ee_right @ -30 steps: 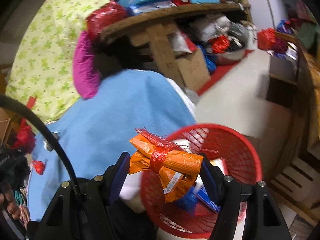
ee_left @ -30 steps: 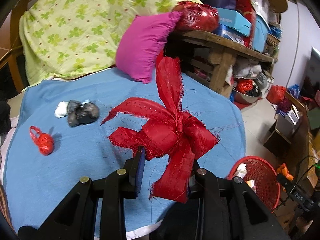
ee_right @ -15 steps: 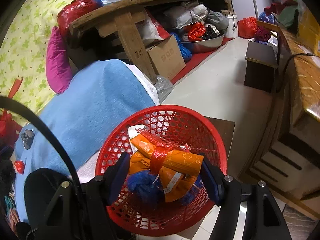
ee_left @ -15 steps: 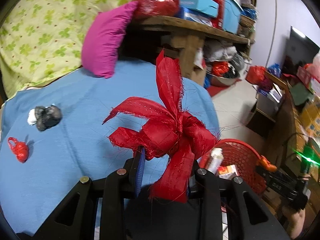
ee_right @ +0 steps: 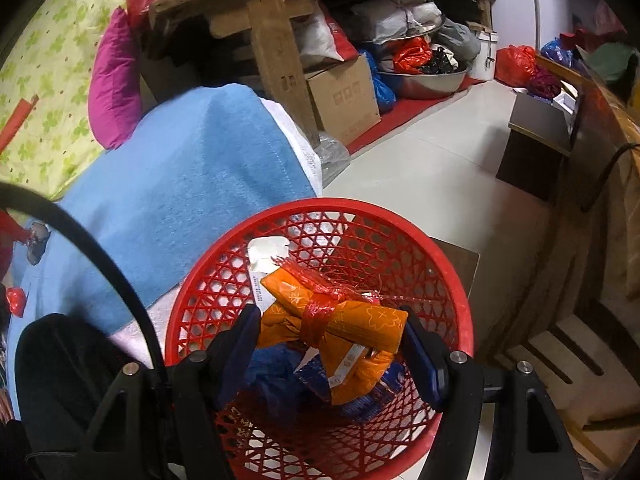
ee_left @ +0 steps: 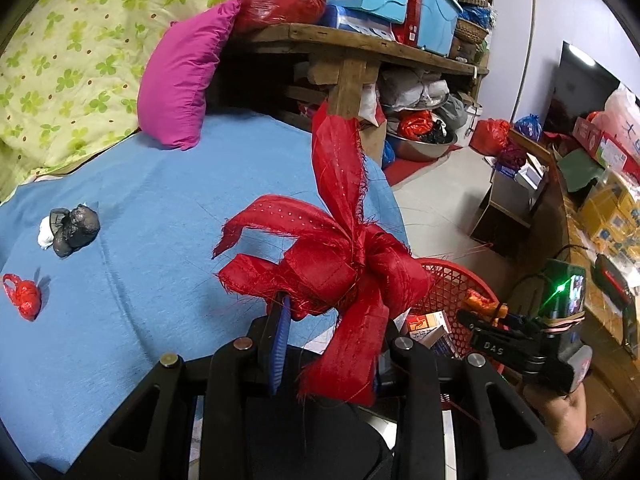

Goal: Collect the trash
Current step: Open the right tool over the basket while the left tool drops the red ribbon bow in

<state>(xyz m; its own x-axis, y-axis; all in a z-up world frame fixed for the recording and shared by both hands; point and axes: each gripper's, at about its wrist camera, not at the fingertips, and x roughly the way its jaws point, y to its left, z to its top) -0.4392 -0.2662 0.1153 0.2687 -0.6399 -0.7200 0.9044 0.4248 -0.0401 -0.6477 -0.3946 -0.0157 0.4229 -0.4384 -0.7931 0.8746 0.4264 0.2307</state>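
My left gripper [ee_left: 328, 340] is shut on a big frayed red ribbon bow [ee_left: 340, 264] and holds it above the edge of the blue blanket [ee_left: 160, 216]. My right gripper [ee_right: 332, 344] is shut on an orange wrapped packet tied with red ribbon [ee_right: 336, 320], held over the mouth of the red mesh basket [ee_right: 448, 272]. The basket also shows in the left wrist view [ee_left: 452, 284], with the right gripper [ee_left: 480, 316] above it. On the blanket lie a small red knotted bag [ee_left: 24, 296] and a dark crumpled lump with a white bit [ee_left: 72, 226].
The basket holds blue wrappers [ee_right: 276, 376] and a white carton [ee_right: 264, 264]. A magenta pillow [ee_left: 180, 84] and a green-patterned quilt [ee_left: 60, 60] lie at the back. A cluttered wooden shelf [ee_left: 360, 44], a cardboard box [ee_right: 344, 96] and a low dark stand [ee_right: 536, 152] surround the floor.
My left gripper swung right with the bow, toward the basket. My right gripper carried the orange packet from beside the blanket to over the basket and lower toward it.
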